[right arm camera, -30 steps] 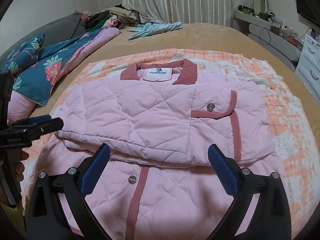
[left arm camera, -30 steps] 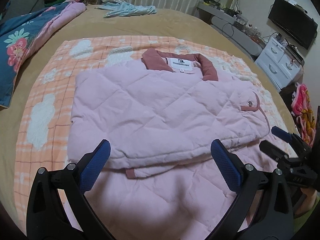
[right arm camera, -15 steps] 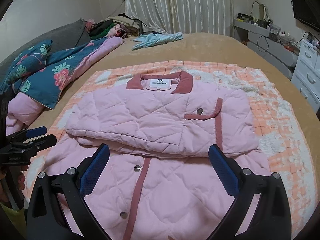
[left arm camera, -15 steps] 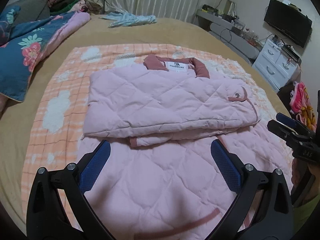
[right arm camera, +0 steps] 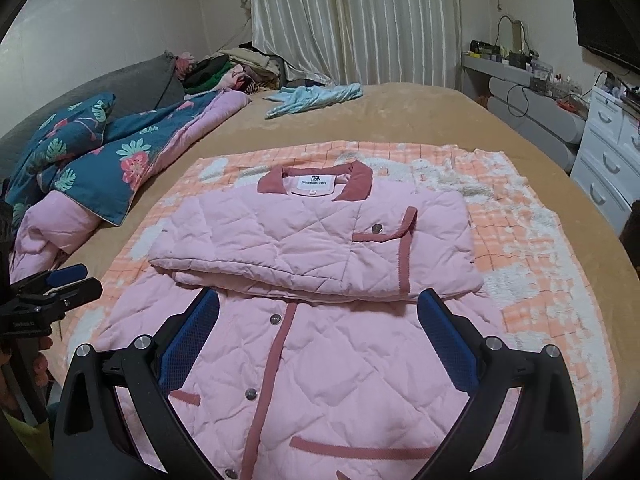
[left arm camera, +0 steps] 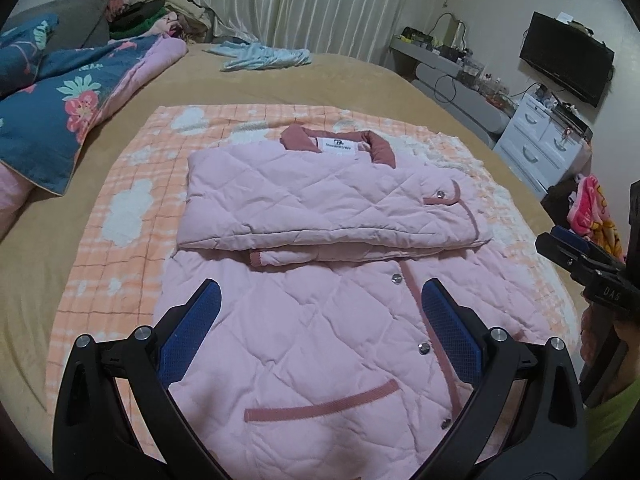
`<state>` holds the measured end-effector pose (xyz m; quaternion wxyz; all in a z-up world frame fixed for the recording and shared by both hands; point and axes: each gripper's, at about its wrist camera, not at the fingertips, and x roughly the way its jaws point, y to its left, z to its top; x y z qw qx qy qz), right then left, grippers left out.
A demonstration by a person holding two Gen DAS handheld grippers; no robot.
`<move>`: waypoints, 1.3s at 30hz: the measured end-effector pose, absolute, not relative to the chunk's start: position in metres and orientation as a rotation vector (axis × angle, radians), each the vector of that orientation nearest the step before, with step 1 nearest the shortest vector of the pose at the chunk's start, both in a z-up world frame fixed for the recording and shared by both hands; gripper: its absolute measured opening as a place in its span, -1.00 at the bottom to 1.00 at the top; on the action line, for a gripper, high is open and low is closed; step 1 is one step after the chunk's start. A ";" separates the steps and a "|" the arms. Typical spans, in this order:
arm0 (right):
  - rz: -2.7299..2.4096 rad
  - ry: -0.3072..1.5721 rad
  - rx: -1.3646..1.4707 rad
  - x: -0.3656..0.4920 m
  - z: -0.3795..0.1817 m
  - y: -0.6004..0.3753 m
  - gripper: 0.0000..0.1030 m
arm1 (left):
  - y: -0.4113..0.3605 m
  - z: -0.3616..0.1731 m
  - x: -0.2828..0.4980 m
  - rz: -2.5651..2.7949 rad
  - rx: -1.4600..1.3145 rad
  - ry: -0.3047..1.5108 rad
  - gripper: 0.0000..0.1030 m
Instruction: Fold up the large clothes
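The jacket's (left arm camera: 320, 320) hem runs off the bottom of both frames, behind the black gripper arms. Its folded sleeves hide whatever lies beneath them. The collar label's (right arm camera: 315, 182) print is too small to read. Small items on the shelf (left arm camera: 448, 50) at the upper right blur together. The television (right arm camera: 608, 28) is cut by the right edge.
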<state>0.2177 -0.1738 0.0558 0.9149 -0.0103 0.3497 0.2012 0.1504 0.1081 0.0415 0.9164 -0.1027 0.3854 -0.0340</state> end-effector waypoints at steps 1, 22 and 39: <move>0.414 0.712 -0.018 0.214 0.059 -0.176 0.92 | 0.107 0.044 0.149 -0.070 -0.211 0.789 0.82; 0.431 0.604 -0.028 0.159 0.101 -0.198 0.92 | 0.092 0.084 0.097 -0.061 -0.206 0.691 0.82; 0.425 0.582 -0.057 0.115 0.099 -0.224 0.92 | 0.092 0.064 0.059 -0.029 -0.246 0.703 0.82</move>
